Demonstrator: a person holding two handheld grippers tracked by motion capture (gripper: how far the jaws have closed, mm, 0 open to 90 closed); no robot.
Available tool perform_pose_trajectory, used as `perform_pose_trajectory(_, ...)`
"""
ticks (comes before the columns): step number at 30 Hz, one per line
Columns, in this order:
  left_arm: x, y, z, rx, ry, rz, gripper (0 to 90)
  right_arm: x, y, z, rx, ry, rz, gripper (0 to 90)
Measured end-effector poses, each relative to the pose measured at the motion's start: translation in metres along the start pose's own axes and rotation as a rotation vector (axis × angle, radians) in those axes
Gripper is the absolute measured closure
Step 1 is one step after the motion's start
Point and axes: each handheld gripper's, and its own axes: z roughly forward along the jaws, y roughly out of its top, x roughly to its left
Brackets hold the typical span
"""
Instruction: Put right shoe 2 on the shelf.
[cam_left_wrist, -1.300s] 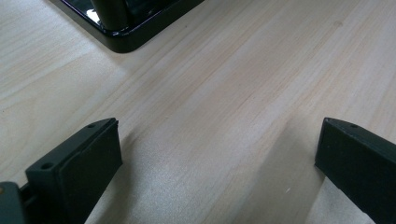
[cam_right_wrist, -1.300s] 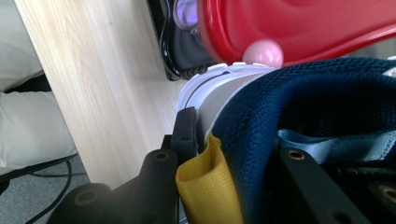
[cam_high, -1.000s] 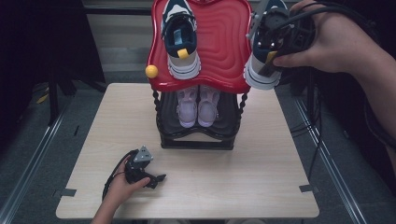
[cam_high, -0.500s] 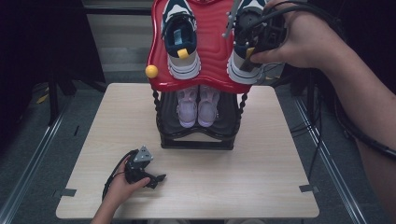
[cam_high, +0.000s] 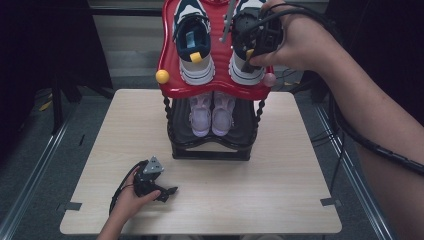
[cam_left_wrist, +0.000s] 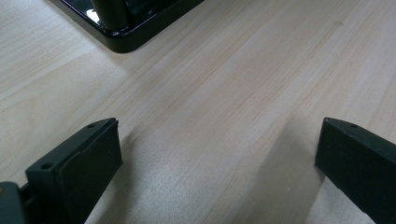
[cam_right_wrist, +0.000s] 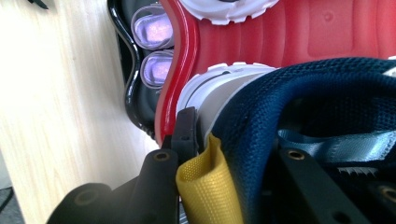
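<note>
on the red shelf (cam_high: 219, 60), two navy sneakers (cam_high: 192, 35) (right tool (cam_high: 248, 52) gripping one).

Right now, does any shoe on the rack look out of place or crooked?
Nothing stands out. The right gripper grips the heel of the right navy shoe on the red shelf, beside its mate. The lilac pair sits straight below.

Pale wood table (cam_high: 300, 165), grey floor (cam_high: 35, 150), dim bkgd

a lab-like recording bay: bare wooden table (cam_high: 280, 200) on grey floor, dark curtains, loose cables, a shoe rack (cam_high: 172, 75).
</note>
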Motion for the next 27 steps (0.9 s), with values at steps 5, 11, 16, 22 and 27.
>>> perform_pose_trajectory(5,0.0,0.0,0.0,0.004,-0.002,0.004,0.0,-0.002,0.006,0.007,-0.006,-0.002,-0.02,70.3)
perform_pose_trajectory(11,0.0,0.0,0.0,0.002,-0.001,0.006,0.0,-0.002,0.013,0.014,-0.004,0.003,-0.06,70.2)
perform_pose_trajectory(16,0.0,0.0,0.0,0.002,-0.002,0.002,0.0,-0.004,0.017,0.02,-0.025,-0.013,-0.094,70.1)
perform_pose_trajectory(22,0.0,0.0,0.0,0.008,-0.003,0.009,0.0,-0.006,0.019,0.025,-0.025,-0.013,-0.093,70.0)
perform_pose_trajectory(27,0.0,0.0,0.0,0.008,-0.003,0.009,0.0,-0.008,0.02,0.029,-0.029,-0.011,-0.101,69.8)
